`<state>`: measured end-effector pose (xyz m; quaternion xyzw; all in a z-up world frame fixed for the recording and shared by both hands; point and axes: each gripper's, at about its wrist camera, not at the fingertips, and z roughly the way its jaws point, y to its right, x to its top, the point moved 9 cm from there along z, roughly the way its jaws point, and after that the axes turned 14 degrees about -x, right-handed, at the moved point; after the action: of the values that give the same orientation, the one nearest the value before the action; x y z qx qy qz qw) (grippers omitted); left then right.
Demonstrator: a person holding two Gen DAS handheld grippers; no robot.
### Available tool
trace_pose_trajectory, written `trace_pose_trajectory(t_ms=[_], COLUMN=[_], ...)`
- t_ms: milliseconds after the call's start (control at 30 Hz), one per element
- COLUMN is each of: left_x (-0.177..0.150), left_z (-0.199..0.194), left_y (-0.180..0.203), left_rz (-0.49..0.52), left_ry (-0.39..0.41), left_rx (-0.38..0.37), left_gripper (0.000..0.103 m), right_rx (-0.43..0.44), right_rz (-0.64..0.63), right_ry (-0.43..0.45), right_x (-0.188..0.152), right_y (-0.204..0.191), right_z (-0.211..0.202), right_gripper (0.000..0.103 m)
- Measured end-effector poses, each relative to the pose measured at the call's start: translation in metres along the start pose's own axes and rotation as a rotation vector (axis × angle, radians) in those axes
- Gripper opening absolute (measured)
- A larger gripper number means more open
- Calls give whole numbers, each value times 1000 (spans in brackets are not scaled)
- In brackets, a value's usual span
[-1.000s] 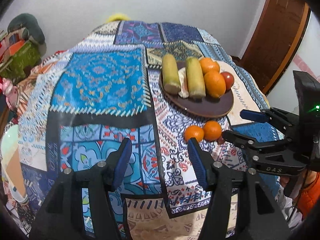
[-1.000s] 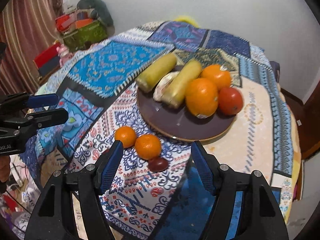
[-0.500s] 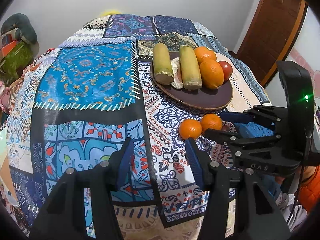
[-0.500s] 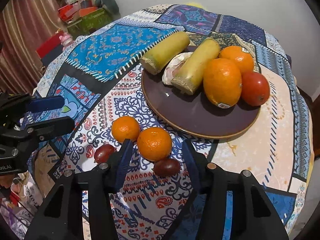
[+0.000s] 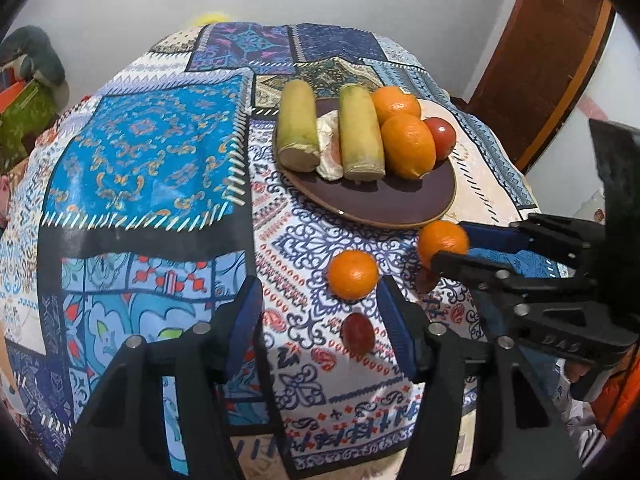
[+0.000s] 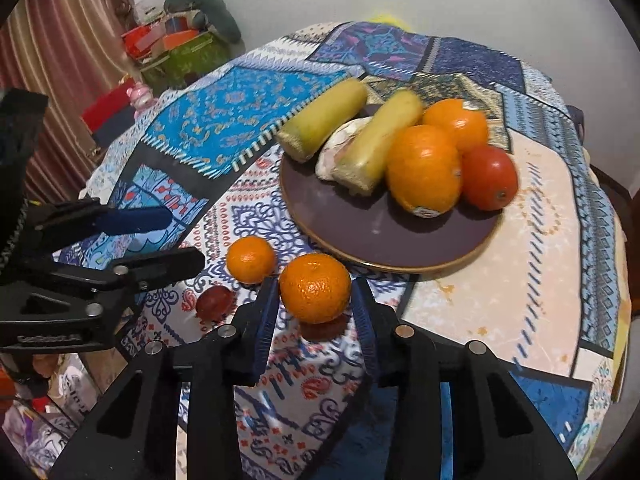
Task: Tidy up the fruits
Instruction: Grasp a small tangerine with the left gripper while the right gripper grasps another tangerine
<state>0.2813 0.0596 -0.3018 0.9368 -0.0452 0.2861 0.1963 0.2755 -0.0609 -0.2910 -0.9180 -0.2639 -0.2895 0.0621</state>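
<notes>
A brown plate [image 6: 400, 240] [image 5: 400, 200] holds two yellow-green corn cobs [image 6: 376, 144], two big oranges [image 6: 424, 168] and a red tomato [image 6: 488, 178]. Two mandarins lie on the cloth in front of it. My right gripper [image 6: 316, 300] has its blue-padded jaws on both sides of the nearer mandarin [image 6: 315, 287] [image 5: 442, 240], touching or nearly touching it. The other mandarin [image 6: 251, 253] [image 5: 353, 274] and a small dark red fruit [image 6: 214, 302] [image 5: 358, 334] lie to its left. My left gripper [image 5: 320, 316] is open and empty, just short of that mandarin and red fruit.
The round table [image 5: 140, 140] wears a blue patchwork cloth that falls away at the near edge. Cluttered boxes and bags [image 6: 176, 48] stand at the far left by a curtain. A wooden door [image 5: 552, 48] is at the right.
Both grippers moved forward and down toward the loose fruit. My right gripper's jaws narrowed from wide open to around the nearer mandarin. My left gripper stayed open.
</notes>
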Motion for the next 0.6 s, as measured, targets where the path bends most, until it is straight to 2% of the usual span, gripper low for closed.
trace_pose_trajectory(t_ms=[100, 300, 467, 600], left_x=[2, 0, -3, -4], left_z=[7, 27, 45, 52], left_y=[6, 14, 12, 12], left_rz=[18, 18, -4, 6], left_ry=[-15, -64, -99, -109], left_rx=[-10, -34, -35, -22], left_gripper=[58, 43, 43, 36], right_rx=[-11, -31, -31, -27], right_rz=[22, 63, 86, 95], right_ry=[11, 31, 38, 39], right_x=[1, -1, -2, -3], right_y=[12, 33, 41, 43], right_z=[-5, -14, -16, -14], right_gripper=[34, 34, 34, 34])
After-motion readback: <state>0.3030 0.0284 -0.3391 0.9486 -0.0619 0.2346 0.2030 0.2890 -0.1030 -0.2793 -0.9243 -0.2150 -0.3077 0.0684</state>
